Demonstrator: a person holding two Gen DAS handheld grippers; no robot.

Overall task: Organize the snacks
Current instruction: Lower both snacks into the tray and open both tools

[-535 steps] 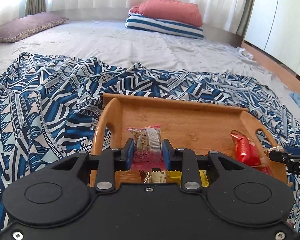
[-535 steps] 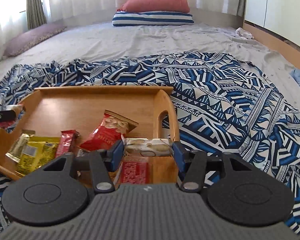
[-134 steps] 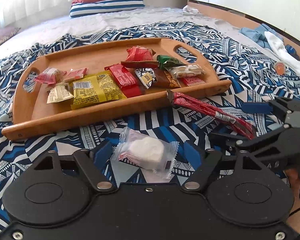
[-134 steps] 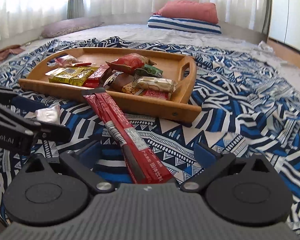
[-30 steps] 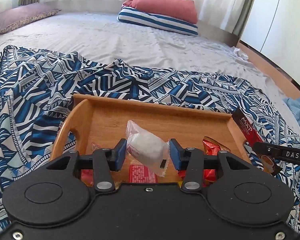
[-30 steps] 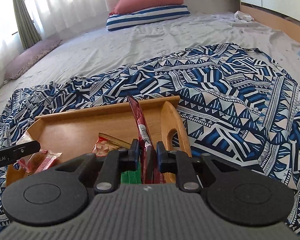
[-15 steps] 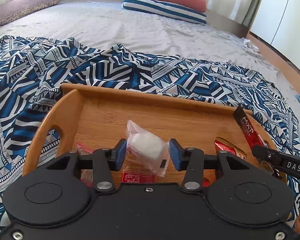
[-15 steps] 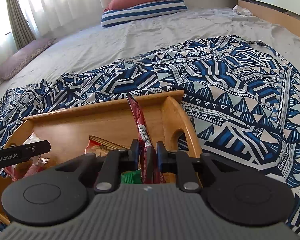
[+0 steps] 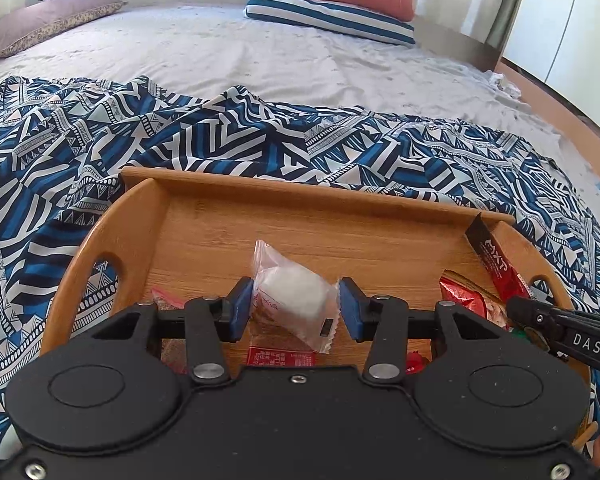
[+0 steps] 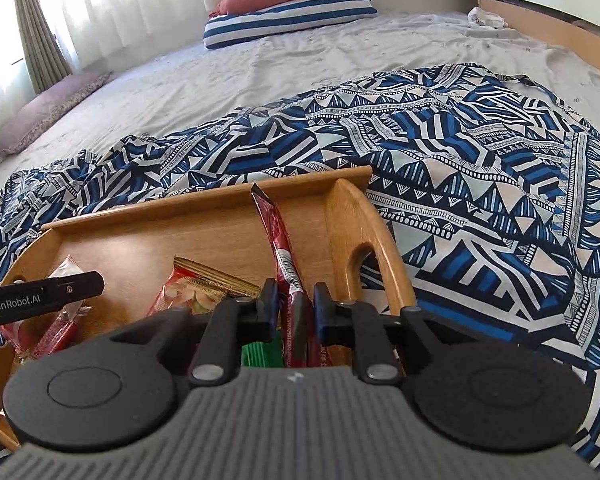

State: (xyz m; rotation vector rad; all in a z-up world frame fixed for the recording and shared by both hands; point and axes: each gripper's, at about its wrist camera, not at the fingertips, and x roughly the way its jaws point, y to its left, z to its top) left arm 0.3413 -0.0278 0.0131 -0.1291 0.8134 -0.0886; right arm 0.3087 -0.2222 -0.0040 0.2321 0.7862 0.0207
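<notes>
1. Wooden tray (image 9: 308,204) lies on a patterned cloth (image 9: 60,168), which is spread on the bed (image 9: 220,52).
2. Pillows (image 9: 332,4): far end of the bed, one stacked on another.
3. Wrapped round snack (image 9: 290,294): over the tray's left half.
4. Long stick packet (image 10: 284,256): over the tray's right end, beside the handle (image 10: 364,248).
5. Loose snack packets (image 10: 200,288): on the tray floor.

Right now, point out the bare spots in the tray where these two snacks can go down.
The tray is bare along its far wall, from the left handle across the middle. The near edge is crowded with wrappers, and so is the right end around the red peanut bag. The white snack in the left gripper and the red stick in the right gripper fit there.
</notes>
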